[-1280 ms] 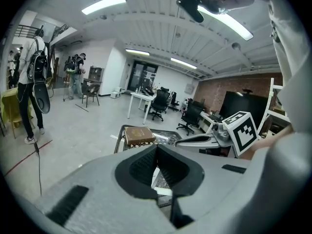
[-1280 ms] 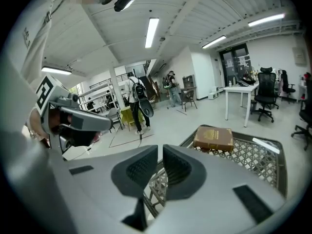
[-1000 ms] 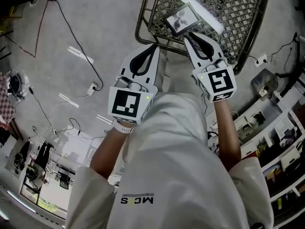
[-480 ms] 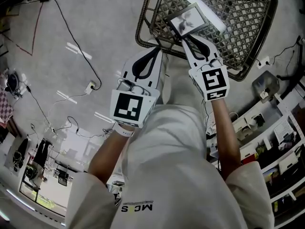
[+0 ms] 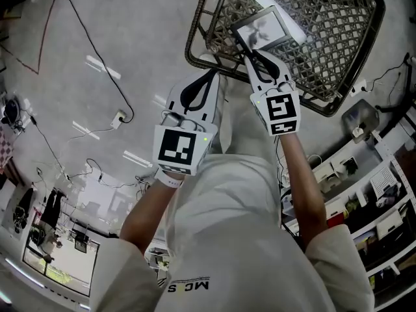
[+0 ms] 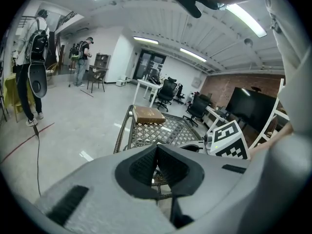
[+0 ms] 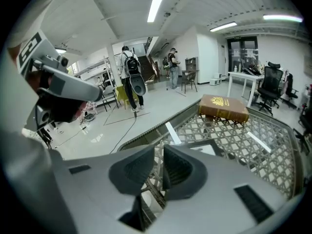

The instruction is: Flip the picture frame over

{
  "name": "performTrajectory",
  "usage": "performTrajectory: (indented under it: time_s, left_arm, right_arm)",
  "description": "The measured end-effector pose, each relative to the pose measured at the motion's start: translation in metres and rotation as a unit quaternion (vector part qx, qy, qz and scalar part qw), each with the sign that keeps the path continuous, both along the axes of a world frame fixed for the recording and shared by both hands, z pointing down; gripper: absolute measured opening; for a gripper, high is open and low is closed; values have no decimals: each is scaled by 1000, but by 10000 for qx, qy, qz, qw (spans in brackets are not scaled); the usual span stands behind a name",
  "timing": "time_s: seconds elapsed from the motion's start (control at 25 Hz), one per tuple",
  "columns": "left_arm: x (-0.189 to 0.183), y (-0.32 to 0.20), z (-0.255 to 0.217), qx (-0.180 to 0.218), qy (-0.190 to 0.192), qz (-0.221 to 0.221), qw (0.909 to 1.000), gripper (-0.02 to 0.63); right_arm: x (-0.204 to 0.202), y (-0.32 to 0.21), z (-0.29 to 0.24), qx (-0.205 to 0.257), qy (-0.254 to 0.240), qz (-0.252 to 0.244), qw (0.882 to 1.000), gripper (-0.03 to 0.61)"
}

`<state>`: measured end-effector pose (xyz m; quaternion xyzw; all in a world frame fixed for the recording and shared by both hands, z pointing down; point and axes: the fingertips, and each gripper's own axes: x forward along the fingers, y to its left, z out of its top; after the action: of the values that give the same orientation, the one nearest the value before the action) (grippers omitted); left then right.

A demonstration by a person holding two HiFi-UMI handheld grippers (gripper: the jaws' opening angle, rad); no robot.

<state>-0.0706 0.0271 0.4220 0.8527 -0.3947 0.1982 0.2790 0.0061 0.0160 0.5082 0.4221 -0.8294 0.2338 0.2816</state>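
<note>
The dark-rimmed rectangular picture frame (image 5: 263, 26) lies face up on the brown metal lattice table (image 5: 193, 34). The right gripper (image 5: 249, 48), its jaws slightly apart and empty, should slide one jaw under the near edge. It has moved closer than a second ago; the left gripper (image 5: 212, 74), closed on nothing, waits behind.

The right hand-held gripper (image 5: 249, 46) covers the picture frame's (image 5: 266, 26) corner.

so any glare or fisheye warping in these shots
Head view: lamp reflections streak the glossy floor, and the scene bends toward the edges. Left gripper view: heavy fisheye, black corners, ceiling lamp blown out. Right gripper view: same fisheye and black corners.
</note>
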Motion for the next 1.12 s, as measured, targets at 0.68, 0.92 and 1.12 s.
performTrajectory:
  time_s: [0.68, 0.92, 1.12]
  left_arm:
    - [-28, 3, 30, -62, 19, -279, 9996, 25]
    - [-36, 7, 34, -113, 14, -335, 9994, 25]
    - [-40, 6, 36, -159, 38, -380, 9991, 25]
  right_arm:
    - [-1, -7, 59, -201, 443, 365, 9981, 86]
    - [5, -7, 74, -286, 522, 396, 9974, 98]
    - [3, -12, 78, -300, 541, 331, 9975, 101]
